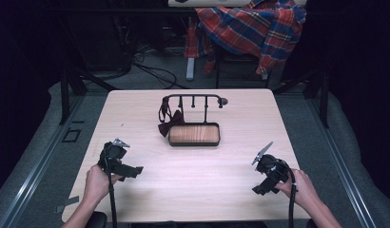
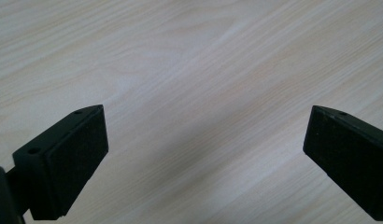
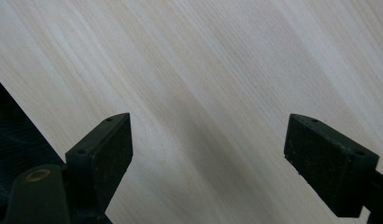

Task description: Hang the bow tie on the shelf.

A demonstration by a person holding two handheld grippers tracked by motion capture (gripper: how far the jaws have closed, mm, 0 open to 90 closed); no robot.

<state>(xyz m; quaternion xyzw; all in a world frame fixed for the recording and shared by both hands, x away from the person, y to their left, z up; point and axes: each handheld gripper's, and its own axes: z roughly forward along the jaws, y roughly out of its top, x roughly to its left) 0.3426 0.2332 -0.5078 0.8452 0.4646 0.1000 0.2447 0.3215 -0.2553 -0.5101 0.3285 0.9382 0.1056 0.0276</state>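
Bow tie of dark red fabric (image 1: 170, 124) hung from the left end of a black metal rack (image 1: 193, 98) standing over a wooden tray (image 1: 194, 134) at the far middle of the pale wood tabletop (image 1: 193, 190). Well apart from it, the left claw (image 1: 134, 171) lay released near the front left, jaws spread wide over bare wood. The right claw (image 1: 260, 188) was likewise released near the front right edge.
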